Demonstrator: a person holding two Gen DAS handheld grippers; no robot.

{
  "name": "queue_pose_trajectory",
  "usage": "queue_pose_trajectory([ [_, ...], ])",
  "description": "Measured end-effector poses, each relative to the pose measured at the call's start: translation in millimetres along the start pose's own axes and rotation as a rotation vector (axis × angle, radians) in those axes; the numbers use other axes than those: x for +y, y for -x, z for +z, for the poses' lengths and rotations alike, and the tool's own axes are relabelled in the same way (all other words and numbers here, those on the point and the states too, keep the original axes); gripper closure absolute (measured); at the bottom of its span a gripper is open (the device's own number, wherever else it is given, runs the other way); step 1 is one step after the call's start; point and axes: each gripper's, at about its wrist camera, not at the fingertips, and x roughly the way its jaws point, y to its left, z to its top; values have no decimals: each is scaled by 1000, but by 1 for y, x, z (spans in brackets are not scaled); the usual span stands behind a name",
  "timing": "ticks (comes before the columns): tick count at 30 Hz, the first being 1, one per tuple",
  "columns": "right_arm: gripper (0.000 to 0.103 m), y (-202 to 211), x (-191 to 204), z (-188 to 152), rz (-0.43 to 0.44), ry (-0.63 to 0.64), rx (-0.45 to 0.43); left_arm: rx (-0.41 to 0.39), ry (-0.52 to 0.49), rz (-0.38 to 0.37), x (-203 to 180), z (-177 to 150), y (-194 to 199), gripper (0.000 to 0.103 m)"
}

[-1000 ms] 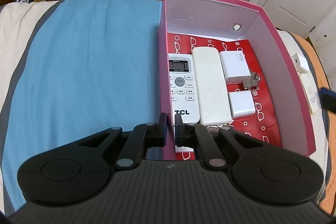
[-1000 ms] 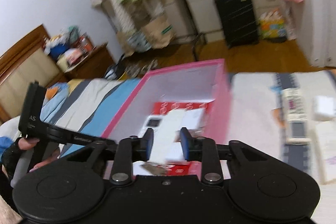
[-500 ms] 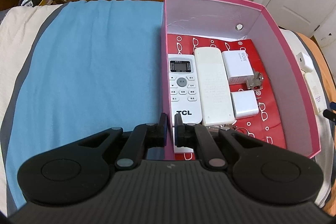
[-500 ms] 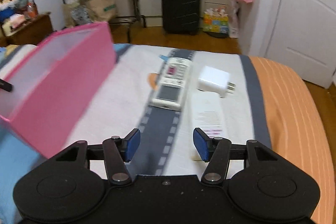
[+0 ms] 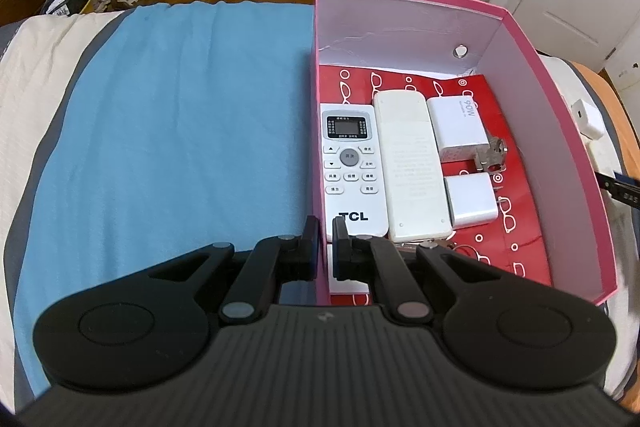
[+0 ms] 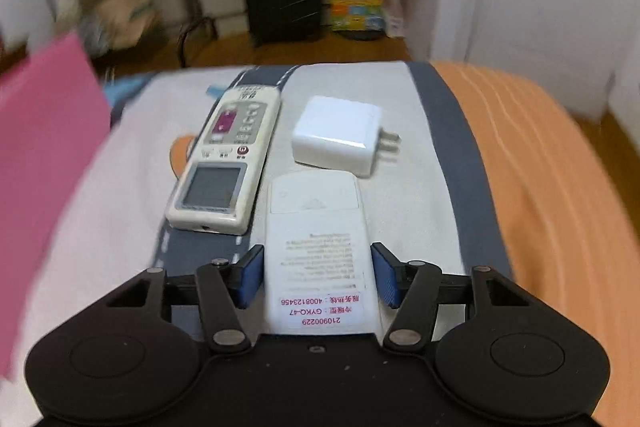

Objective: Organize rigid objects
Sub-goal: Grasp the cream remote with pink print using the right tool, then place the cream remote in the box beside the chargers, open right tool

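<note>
Nearest, the right gripper [image 6: 317,277] is held with its jaws spread on either side of a face-down white remote [image 6: 318,247] on the bed; the pads are not yet pressed on it. The long axis of this remote runs away from the jaws, straight between them. Farther, a grey-screen remote [image 6: 224,163] and a white charger [image 6: 338,135] are seen. The left gripper [image 5: 324,239] is pinched on the near wall of the pink box [image 5: 568,131].

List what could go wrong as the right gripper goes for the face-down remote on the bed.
1. The right gripper straddles only the near end of the face-down remote; lifted there, it may tip.
2. The other remote lies close alongside and could be nudged.
3. The pink box is already crowded, leaving little room.
</note>
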Motion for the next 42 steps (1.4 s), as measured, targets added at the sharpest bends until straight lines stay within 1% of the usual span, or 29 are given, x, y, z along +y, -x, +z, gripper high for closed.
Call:
queue_pose_trajectory([
  [3, 41, 12, 1, -11, 20, -78, 33, -1, -4, 0, -1, 0, 0, 99],
  [5, 41, 19, 6, -17, 34, -141, 103, 2, 3, -11, 0, 0, 0, 99],
  [7, 41, 25, 10, -21, 51, -185, 149, 3, 8, -21, 3, 0, 0, 99],
  [8, 41, 25, 14, -22, 51, -181, 172, 1, 3, -23, 3, 0, 0, 99],
  [11, 40, 15, 32, -18, -3, -44, 220, -1, -6, -18, 3, -1, 0, 99],
  [12, 40, 10, 39, -16, -23, 4, 218, -2, -8, -16, 3, -1, 0, 99],
  [13, 41, 8, 39, -14, -32, 16, 209, -2, -8, -16, 3, -1, 0, 99],
  [15, 42, 11, 41, -13, -53, -14, 201, 0, 0, -22, 4, -1, 0, 99],
  [16, 42, 16, 42, -12, -47, -25, 188, 1, 4, -26, 5, -1, 0, 99],
  [19, 42, 47, 46, -15, 95, -92, 105, 6, 12, -36, 8, 0, -1, 99],
  [23, 42, 83, 64, -13, 189, -96, 6, 12, 16, -39, 9, 0, -3, 99],
  [26, 42, 115, 82, -9, 253, -67, -83, 11, 13, -39, 9, 0, -3, 99],
  [28, 42, 133, 94, -5, 280, -42, -137, 12, 17, -44, 11, 0, -3, 99],
  [29, 42, 143, 103, -1, 303, -31, -177, 12, 20, -48, 12, 0, -3, 99],
  [30, 42, 155, 110, 0, 329, -40, -218, 13, 23, -49, 12, -1, -3, 98],
  [31, 42, 164, 118, 3, 377, -47, -248, 13, 25, -50, 12, -1, -3, 98],
  [33, 42, 176, 134, 8, 483, -47, -284, 14, 25, -53, 12, -1, -3, 98],
  [34, 42, 179, 146, 11, 533, -36, -287, 14, 25, -55, 13, -1, -3, 98],
  [36, 42, 176, 170, 16, 591, 16, -262, 15, 28, -57, 13, -1, -3, 98],
  [38, 42, 166, 197, 17, 592, 103, -230, 14, 27, -58, 13, -1, -3, 98],
  [41, 42, 148, 227, 15, 526, 216, -205, 15, 29, -60, 13, -1, -3, 98],
  [42, 42, 141, 236, 14, 485, 257, -213, 15, 29, -60, 13, -1, -3, 98],
])
